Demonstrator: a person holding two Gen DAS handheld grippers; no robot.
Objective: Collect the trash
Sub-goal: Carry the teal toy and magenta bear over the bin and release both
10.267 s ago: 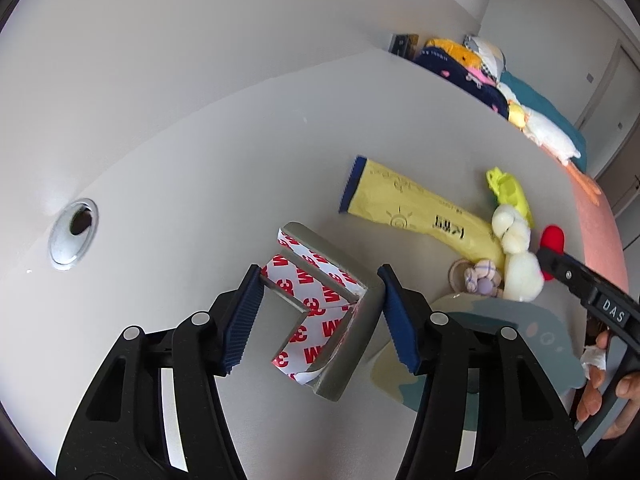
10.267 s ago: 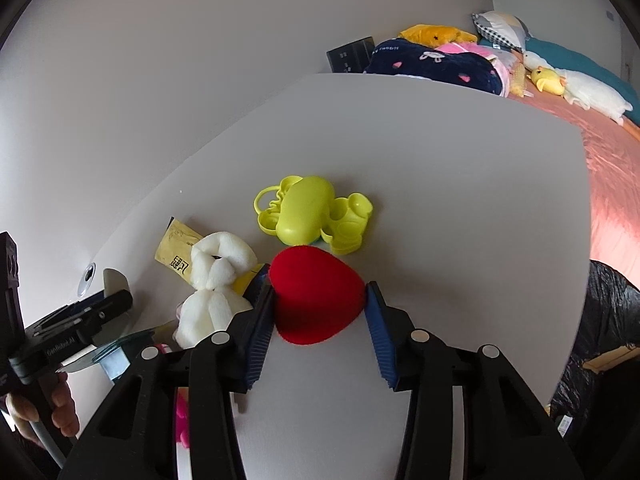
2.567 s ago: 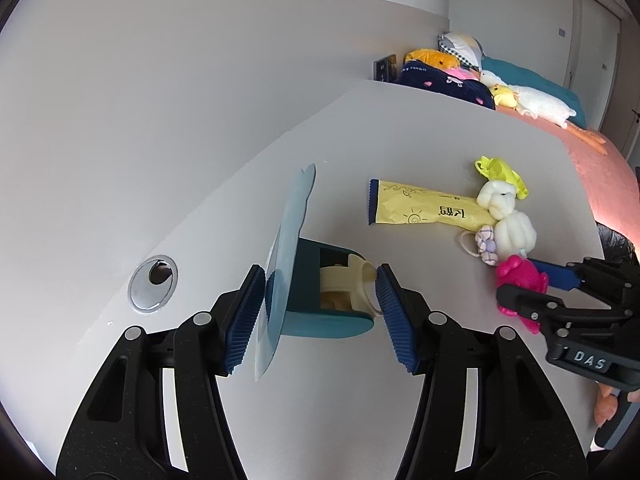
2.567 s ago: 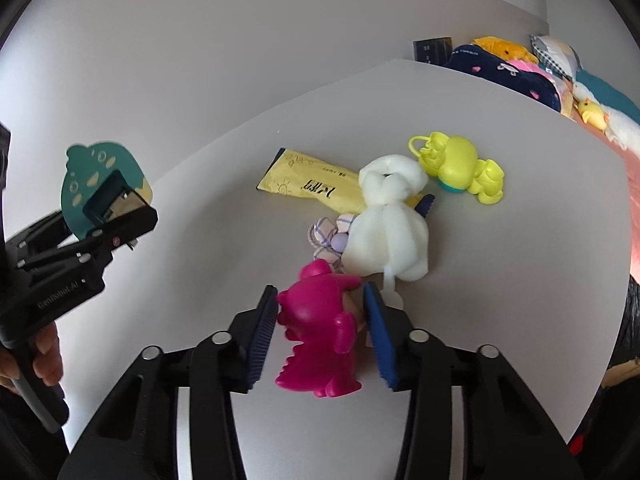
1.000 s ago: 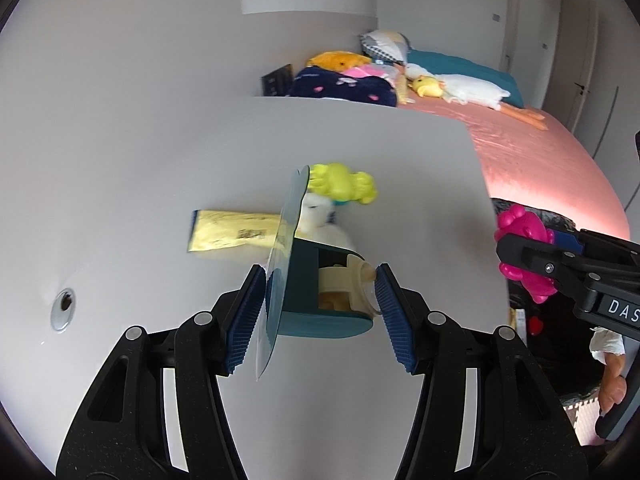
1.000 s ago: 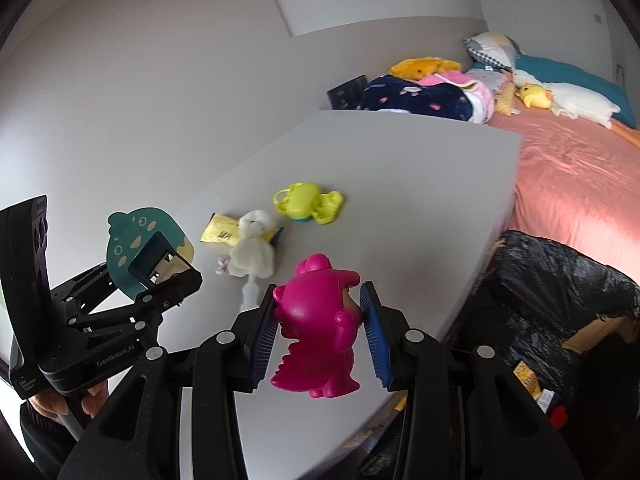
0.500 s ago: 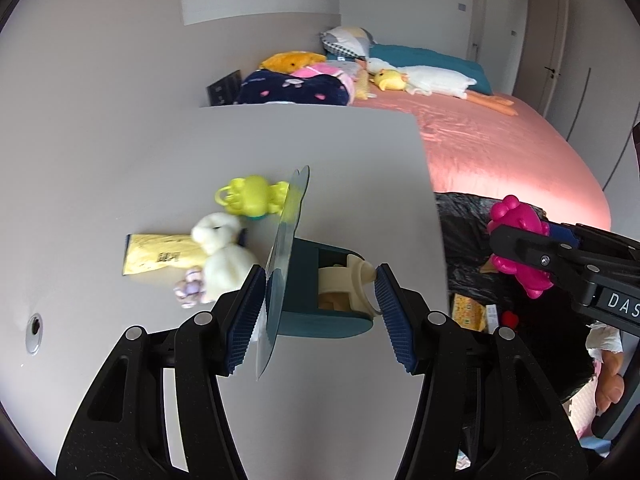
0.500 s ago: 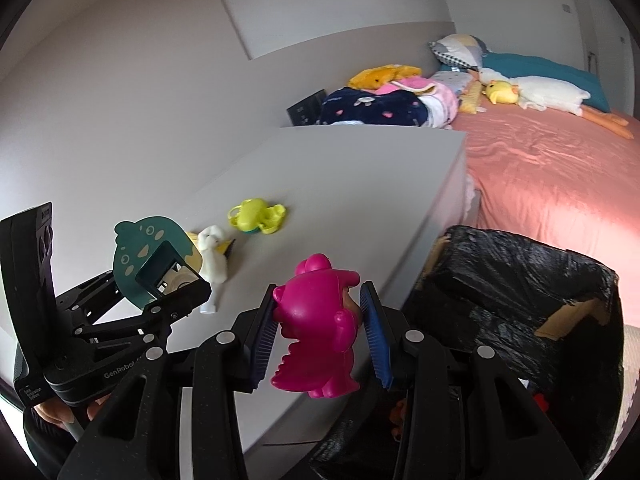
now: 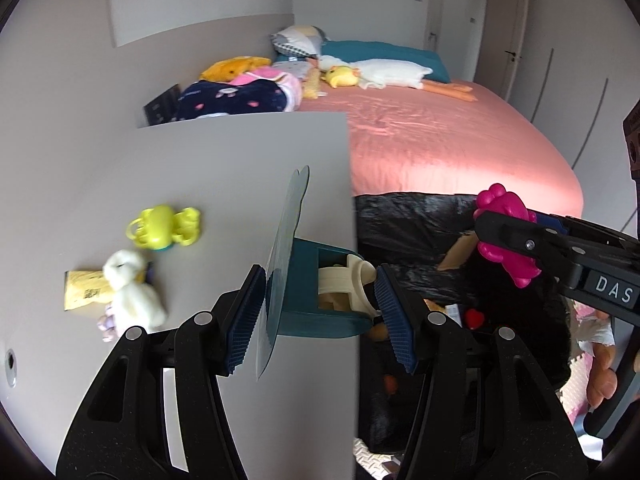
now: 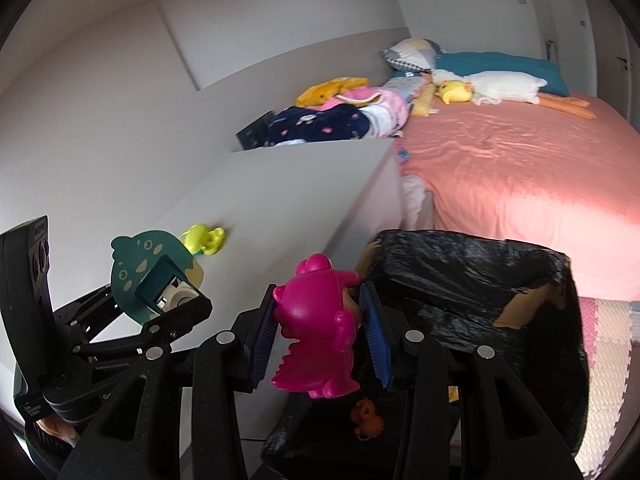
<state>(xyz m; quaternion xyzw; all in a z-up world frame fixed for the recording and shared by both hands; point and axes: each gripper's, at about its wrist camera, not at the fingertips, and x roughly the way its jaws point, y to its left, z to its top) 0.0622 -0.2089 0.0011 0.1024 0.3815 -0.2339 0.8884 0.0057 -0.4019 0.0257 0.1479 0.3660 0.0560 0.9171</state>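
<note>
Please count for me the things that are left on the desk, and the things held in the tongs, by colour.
On the desk:
Yellow-green: 1, toy
White: 1, plush
Yellow: 1, packet
Purple: 1, small thing
Held:
Teal: 1, dispenser, left tongs
Pink: 1, dinosaur, right tongs
Total: 6

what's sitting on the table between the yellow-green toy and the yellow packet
In the left wrist view, a white plush toy lies between the yellow-green toy and the yellow packet, overlapping the packet's near end.

Pink-sheeted bed (image 9: 440,136) beside grey desk (image 9: 224,184)
</note>
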